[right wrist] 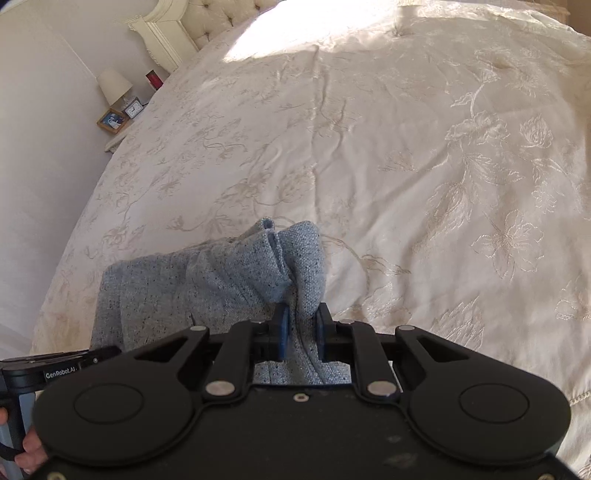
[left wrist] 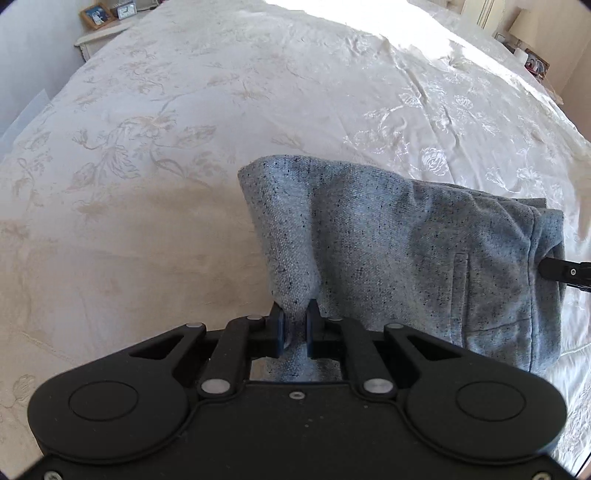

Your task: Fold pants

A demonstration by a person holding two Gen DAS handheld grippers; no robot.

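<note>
Pants (left wrist: 406,258): one pair, grey-blue speckled knit, bunched and part-folded, held up over one cream bedspread (left wrist: 184,147) with embroidered flowers; their far edge hangs close above the cover. Left wrist view, left to right: one nightstand (left wrist: 98,35) at top left carrying one framed picture (left wrist: 96,15) and one small clock (left wrist: 125,9); then the left gripper (left wrist: 295,326), both blue pads pressed on a pinched fold of the pants' left end, cloth running back between the fingers, so it is clenched on the pants. Further right the fabric spreads wide, one pocket slit visible, and at the right edge the tip of the other tool meets the pants' right end. One more frame (left wrist: 535,62) stands at top right. Right wrist view, left to right: a hand (right wrist: 29,452) at bottom left gripping the left tool's handle; one lamp (right wrist: 113,86), one clock (right wrist: 133,108), one framed picture (right wrist: 112,120) and one red item (right wrist: 154,78) on the nightstand; one tufted headboard (right wrist: 221,18) at top. Centre: the right gripper (right wrist: 303,325), two pads closed on a gathered fold of the pants, a seam line passing between them; grasping the pants. Count: two grippers, both gripping the single pair, one at each end.
</note>
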